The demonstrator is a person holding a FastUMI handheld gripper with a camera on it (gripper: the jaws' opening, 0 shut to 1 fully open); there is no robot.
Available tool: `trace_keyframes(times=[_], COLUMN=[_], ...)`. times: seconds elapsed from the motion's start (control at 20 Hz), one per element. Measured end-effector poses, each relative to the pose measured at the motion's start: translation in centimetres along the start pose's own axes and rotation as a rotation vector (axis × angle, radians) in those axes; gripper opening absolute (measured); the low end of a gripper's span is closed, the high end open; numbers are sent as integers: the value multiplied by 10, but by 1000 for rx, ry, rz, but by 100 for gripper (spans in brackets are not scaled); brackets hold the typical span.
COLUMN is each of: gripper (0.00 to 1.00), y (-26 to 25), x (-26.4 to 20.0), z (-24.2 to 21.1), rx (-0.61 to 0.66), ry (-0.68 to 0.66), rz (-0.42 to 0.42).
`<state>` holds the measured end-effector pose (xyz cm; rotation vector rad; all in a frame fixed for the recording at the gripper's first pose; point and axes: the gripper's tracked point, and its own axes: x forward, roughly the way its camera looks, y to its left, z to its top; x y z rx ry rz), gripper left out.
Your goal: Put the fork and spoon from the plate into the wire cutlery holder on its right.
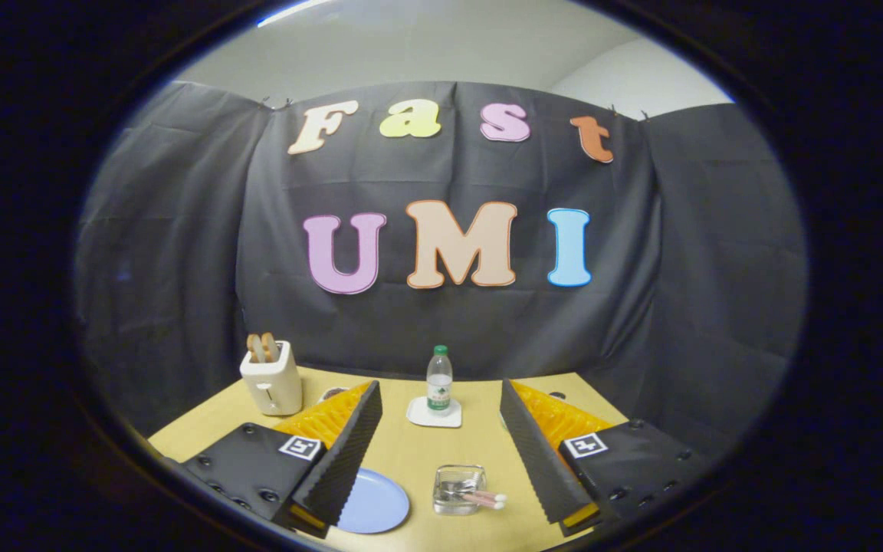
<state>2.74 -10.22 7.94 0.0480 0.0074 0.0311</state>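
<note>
Two pieces of cutlery (480, 498), seemingly the fork and spoon with pale pink handles, lie inside the wire cutlery holder (458, 489), their handle ends poking out over its right rim. At this size it is hard to tell fork from spoon, so that reading is a judgement. The blue plate (376, 504) sits on the wooden table (411, 452) just left of the holder and looks bare where it can be seen; part of it is hidden behind the left finger. By that evidence the task appears done, with nothing left but to draw away.

The gripper (441, 452) is raised above the table, looking down and forward. Its two fingers are spread wide apart, holding and touching nothing. The holder lies between them, nearer the right finger; the plate lies by the left finger's base.

Beyond the fingers, a small water bottle with a green cap (439, 379) stands upright on a white coaster (434, 414). Further left, a cream toaster (272, 379) holds two slices of toast.
</note>
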Motion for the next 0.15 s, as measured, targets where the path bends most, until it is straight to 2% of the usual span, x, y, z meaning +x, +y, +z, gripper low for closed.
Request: trace_keyframes(times=[0.15], gripper=[98], y=[-11], x=[-5], z=[0], rx=[-25], ry=[-18], rz=[-12])
